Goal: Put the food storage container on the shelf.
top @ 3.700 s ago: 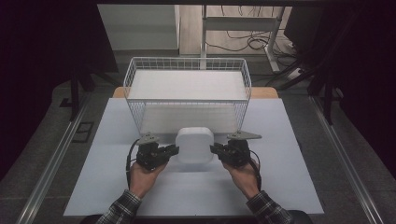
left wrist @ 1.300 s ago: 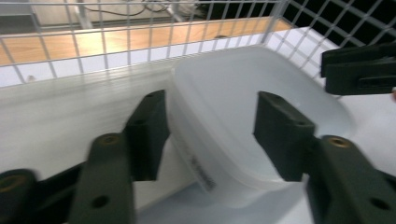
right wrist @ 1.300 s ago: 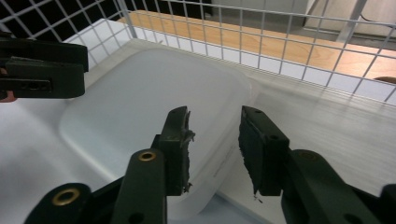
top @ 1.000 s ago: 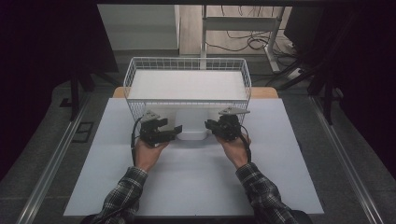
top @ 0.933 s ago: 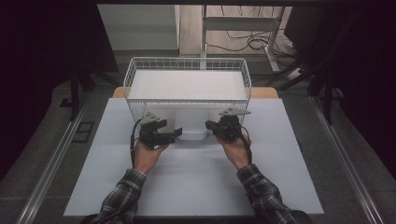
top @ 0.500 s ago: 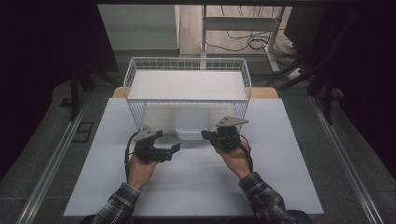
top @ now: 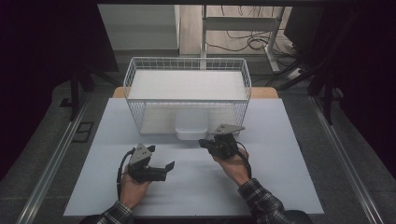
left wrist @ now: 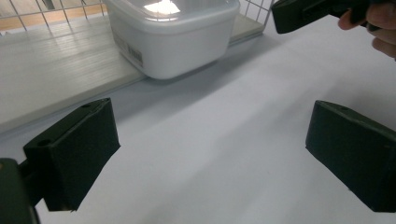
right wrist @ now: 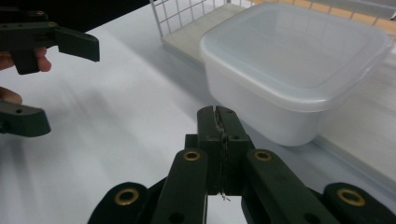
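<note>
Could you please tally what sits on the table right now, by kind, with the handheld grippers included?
White wire basket: 1
White lidded plastic container, in the basket's open front: 1
Black grippers: 2, the left gripper with jaws open and the right gripper with jaws shut
Total: 4

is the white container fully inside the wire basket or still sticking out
Sticking out. The lidded white container sits on the basket's board with its near end poking past the open front of the wire basket; both grippers are clear of it.
</note>
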The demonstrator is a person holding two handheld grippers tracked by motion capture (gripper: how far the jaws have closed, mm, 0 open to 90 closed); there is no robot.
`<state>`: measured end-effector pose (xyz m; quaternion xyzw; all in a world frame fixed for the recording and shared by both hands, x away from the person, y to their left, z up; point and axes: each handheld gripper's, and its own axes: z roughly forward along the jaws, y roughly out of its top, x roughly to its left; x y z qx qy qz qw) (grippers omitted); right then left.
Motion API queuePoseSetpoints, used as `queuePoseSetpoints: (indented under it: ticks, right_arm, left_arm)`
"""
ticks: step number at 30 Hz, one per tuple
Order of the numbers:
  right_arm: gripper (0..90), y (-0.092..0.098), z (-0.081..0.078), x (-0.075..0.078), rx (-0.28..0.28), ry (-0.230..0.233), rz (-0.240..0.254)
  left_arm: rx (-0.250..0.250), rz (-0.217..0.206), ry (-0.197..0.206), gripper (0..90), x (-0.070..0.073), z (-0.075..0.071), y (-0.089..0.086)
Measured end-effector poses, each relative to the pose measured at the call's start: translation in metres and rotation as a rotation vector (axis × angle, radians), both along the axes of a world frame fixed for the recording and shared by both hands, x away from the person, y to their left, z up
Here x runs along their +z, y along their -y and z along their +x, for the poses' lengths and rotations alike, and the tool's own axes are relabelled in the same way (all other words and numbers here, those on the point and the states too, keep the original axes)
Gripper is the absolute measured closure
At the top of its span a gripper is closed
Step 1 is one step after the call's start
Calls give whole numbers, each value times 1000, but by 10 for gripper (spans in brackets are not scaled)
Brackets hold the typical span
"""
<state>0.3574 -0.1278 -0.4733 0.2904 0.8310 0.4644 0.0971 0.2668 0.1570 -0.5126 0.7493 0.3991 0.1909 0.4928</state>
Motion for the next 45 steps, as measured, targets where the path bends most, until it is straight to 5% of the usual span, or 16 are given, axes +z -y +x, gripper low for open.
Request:
queuePoseSetpoints:
  ticks: [14, 25, 45]
  right_arm:
    - [888, -19, 15, -20, 3, -25, -41]
    - [889, -36, 38, -35, -23, -40, -55]
    - [891, -42, 63, -35, -67, -9, -73]
  left_arm:
    - [-7, 47, 5, 6, -6, -13, -4]
    - [5, 21, -10, 5, -9, -11, -11]
    - [-10, 15, -18, 5, -11, -10, -10]
